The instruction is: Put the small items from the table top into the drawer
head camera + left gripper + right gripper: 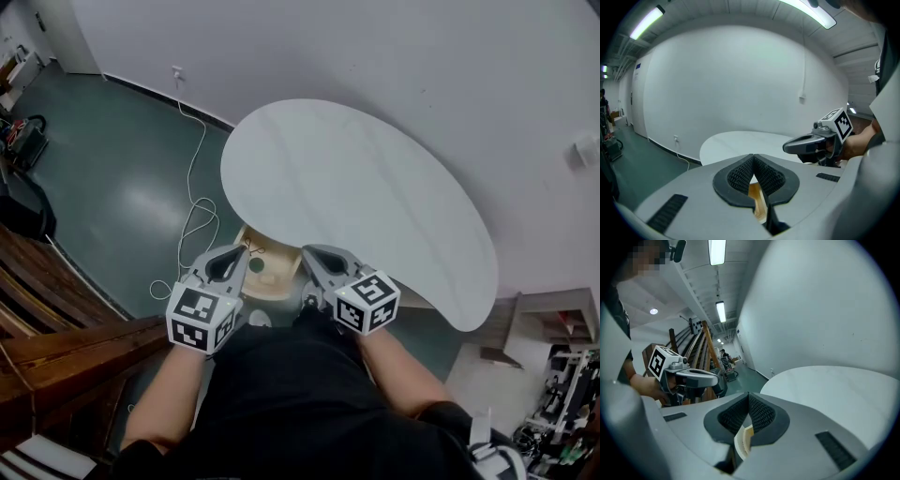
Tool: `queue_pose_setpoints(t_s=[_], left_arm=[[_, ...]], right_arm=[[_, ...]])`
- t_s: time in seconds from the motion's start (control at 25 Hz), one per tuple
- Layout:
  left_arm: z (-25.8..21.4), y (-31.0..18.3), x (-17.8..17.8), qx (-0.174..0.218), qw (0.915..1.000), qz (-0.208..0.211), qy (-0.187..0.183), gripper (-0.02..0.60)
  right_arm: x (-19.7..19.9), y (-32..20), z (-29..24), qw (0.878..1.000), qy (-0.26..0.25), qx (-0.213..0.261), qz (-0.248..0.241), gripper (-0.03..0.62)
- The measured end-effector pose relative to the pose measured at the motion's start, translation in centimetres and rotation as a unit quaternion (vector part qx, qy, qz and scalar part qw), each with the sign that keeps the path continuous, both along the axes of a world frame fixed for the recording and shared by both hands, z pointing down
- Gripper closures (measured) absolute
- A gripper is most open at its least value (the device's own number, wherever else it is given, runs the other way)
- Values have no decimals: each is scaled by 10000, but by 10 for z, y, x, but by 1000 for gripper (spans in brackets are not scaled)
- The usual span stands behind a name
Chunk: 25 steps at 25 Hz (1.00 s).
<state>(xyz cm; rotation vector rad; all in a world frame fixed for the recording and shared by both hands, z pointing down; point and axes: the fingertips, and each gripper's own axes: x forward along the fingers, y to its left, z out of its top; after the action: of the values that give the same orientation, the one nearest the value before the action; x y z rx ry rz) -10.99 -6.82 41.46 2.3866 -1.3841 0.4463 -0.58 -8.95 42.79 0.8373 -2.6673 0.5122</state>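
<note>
Finds left gripper (240, 253) and right gripper (309, 253) closed, empty; judges open wooden drawer (277, 281) stiff, light, best pushed at front rim.

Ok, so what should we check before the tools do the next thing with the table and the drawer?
1. Left tool empty, jaws together: ok.
2. Right tool empty, jaws together: ok.
3. Table top free of small items: ok, none shows in any view.
4. Drawer shut: not ok, it stands open under the table's near edge.
5. All the items inside the drawer: cannot tell, the tools hide part of it.
</note>
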Motion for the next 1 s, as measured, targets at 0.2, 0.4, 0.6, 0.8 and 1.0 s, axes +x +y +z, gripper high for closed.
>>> queue_pose_setpoints(t_s=[0.2,0.4,0.6,0.8,1.0], left_arm=[[-1,-1,1,14,10000,32,-8,566],[0,-1,0,5,10000,23,-13,566],[0,-2,-2,-3,10000,8,-22,566],[0,-2,-1,-5,10000,-6,-26,566],[1,-2,0,-12,10000,1,-28,566]], right_arm=[[0,0,-1,10000,47,44,-8,586],[0,-1,1,10000,73,53,-20,586],[-3,-2,1,9999,76,49,-50,585],[-3,-2,1,9999,102,62,-99,586],[-1,-3,2,9999,111,46,-80,586]])
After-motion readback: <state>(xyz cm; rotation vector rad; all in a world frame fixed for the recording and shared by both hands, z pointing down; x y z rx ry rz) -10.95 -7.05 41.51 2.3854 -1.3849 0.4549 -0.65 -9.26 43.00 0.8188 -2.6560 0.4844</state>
